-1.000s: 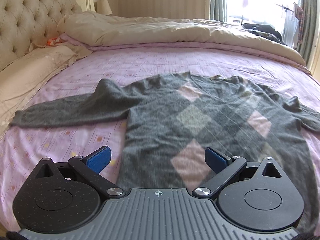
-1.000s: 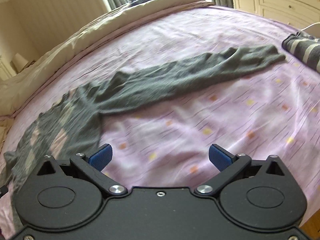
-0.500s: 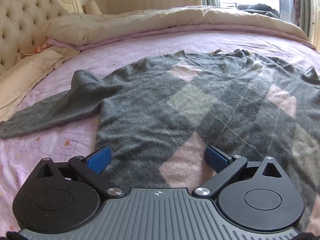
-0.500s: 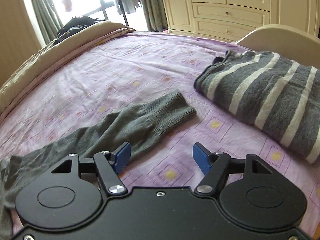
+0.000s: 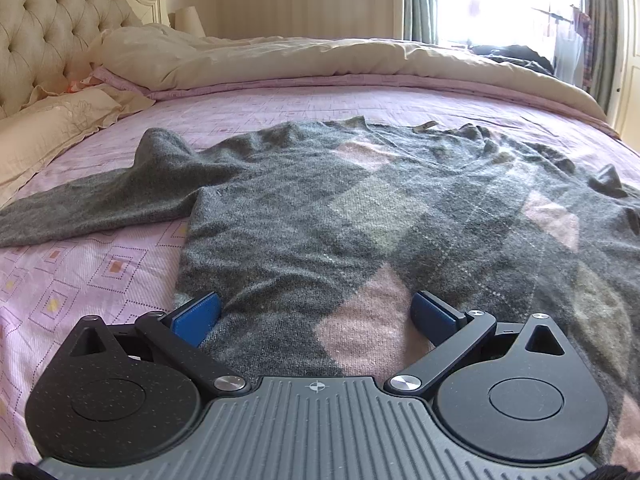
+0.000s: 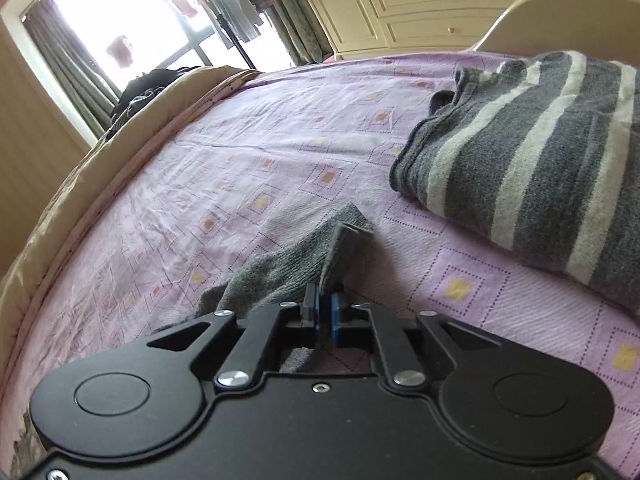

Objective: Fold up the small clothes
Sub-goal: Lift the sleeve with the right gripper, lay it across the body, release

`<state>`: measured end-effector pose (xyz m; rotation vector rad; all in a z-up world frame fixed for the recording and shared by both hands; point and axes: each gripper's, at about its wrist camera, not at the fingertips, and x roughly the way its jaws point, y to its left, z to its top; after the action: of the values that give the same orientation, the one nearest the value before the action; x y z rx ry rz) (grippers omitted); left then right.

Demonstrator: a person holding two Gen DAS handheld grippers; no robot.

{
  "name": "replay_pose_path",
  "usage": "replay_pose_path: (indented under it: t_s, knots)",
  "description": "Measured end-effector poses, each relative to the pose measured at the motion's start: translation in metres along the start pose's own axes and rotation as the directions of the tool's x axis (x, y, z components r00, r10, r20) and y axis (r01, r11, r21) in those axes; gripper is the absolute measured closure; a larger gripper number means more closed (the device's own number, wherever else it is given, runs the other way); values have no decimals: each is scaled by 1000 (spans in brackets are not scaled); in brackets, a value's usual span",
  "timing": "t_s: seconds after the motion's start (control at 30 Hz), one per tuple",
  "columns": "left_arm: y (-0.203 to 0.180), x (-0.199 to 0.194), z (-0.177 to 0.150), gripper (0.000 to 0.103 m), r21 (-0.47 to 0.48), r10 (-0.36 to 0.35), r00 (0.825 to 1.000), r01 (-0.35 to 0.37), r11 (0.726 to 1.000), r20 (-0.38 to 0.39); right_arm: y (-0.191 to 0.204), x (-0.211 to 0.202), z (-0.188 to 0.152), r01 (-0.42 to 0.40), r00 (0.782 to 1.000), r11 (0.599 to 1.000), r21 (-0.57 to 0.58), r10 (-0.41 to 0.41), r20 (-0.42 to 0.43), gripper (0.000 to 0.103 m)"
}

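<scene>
A grey argyle sweater (image 5: 360, 216) with pink diamonds lies spread flat on the purple bedsheet (image 5: 92, 276), one sleeve (image 5: 104, 204) stretched out to the left. My left gripper (image 5: 316, 316) is open just above the sweater's bottom hem, its blue pads either side of a pink diamond. In the right wrist view my right gripper (image 6: 325, 312) is shut on the cuff of the other grey sleeve (image 6: 304, 260), and the cuff end sticks up past the pads.
A folded grey-and-white striped garment (image 6: 532, 168) lies on the sheet right of the held cuff. A beige duvet (image 5: 320, 60) is bunched along the far side, with pillows (image 5: 48, 128) and a tufted headboard (image 5: 52, 16) to the left. A footboard (image 6: 560, 16) and drawers (image 6: 432, 0) stand beyond.
My right gripper swung along the sleeve to its cuff and shut on it. My left gripper sank toward the sweater's hem and stayed open.
</scene>
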<state>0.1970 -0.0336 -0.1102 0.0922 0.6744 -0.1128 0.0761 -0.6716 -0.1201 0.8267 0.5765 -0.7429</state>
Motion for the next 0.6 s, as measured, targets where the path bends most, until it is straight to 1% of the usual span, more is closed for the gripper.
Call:
replay_pose_path:
  t_s: [0.07, 0.13, 0.23, 0.3, 0.37, 0.43, 0.5, 0.6]
  knots:
    - [0, 0, 0, 0, -1, -1, 1000, 1, 1000, 0, 9, -9, 4, 22, 1000, 999, -26, -21, 18, 92]
    - [0, 0, 0, 0, -1, -1, 1000, 1, 1000, 0, 26, -23, 10, 17, 999, 996, -88, -13, 46, 92]
    - [1, -1, 0, 0, -1, -1, 1000, 1, 1000, -1, 66, -50, 17, -25, 996, 983, -181, 39, 76, 92]
    - [1, -1, 1, 0, 0, -4, 1000, 4, 1000, -6, 100, -69, 20, -57, 993, 965, -256, 82, 87, 92]
    - [2, -1, 4, 0, -4, -14, 1000, 13, 1000, -19, 138, -86, 19, -110, 986, 940, -324, 145, 86, 92]
    - [6, -1, 10, 1, -12, -36, 998, 35, 999, -54, 178, -102, 13, -169, 974, 909, -380, 213, 77, 92]
    - [12, -2, 18, 2, -35, -72, 993, 69, 997, -94, 218, -115, 3, -236, 956, 871, -430, 287, 59, 92]
    - [29, -9, 28, 2, -112, -142, 982, 128, 985, -127, 279, -130, -24, -350, 916, 797, -493, 401, -1, 93]
